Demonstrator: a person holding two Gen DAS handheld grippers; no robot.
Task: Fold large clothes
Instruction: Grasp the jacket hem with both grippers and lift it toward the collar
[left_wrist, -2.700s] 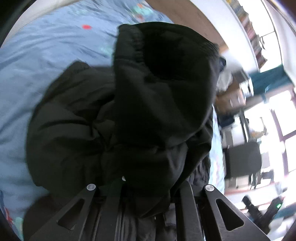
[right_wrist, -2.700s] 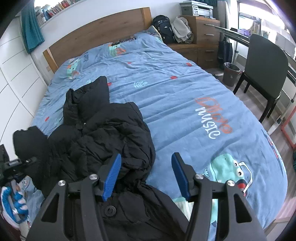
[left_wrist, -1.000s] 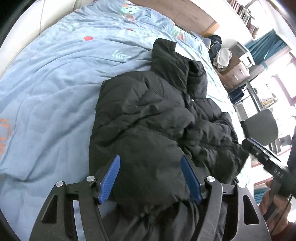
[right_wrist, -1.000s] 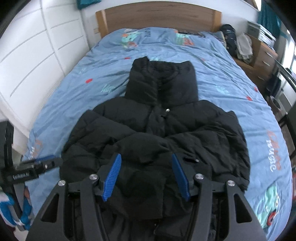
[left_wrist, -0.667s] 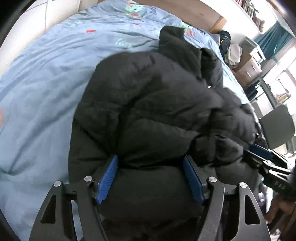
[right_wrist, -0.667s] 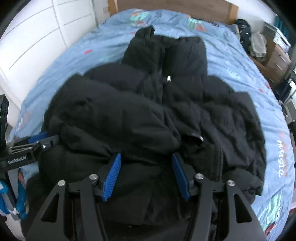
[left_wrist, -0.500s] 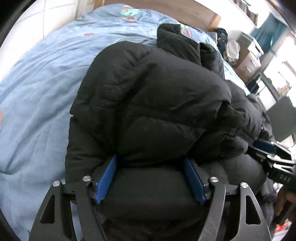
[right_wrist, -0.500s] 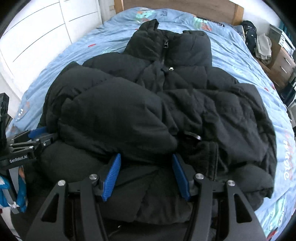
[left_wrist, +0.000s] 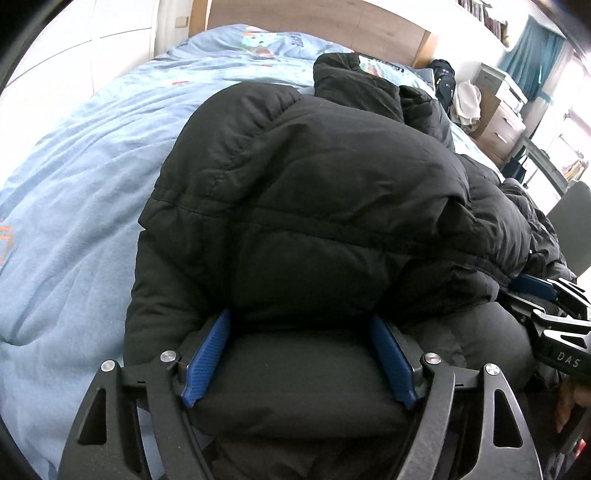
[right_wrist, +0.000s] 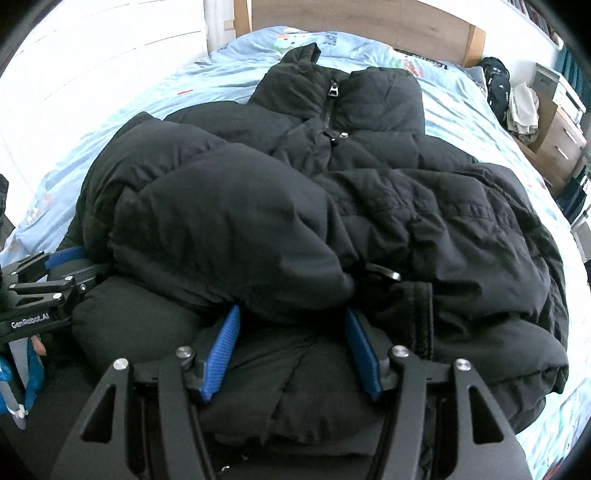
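Note:
A black puffer jacket (left_wrist: 314, 184) lies on the blue bed (left_wrist: 74, 184) with its collar toward the headboard and a sleeve folded across its front. My left gripper (left_wrist: 300, 354) sits low over the near left edge. Its jaws are opening, and puffy fabric bulges between the blue pads without being pinched. In the right wrist view the jacket (right_wrist: 406, 206) fills the frame. My right gripper (right_wrist: 292, 350) straddles the near hem, open, with fabric between its pads. The left gripper (right_wrist: 55, 280) shows at that frame's left edge, and the right gripper (left_wrist: 546, 295) at the other view's right edge.
Blue bedding (right_wrist: 461, 92) surrounds the jacket on the far and left sides. A wooden headboard (left_wrist: 314, 22) stands at the back, with white cupboard doors (right_wrist: 92, 74) to the left. A dark backpack (right_wrist: 496, 85) and a drawer unit (right_wrist: 561, 140) are at the right, and a dark chair (left_wrist: 572, 206) beyond.
Both grippers have sunk onto the jacket's near edge, which now swells between their pads. The left jaws stand wider. The bunch the left gripper held up earlier lies spread on the bed.

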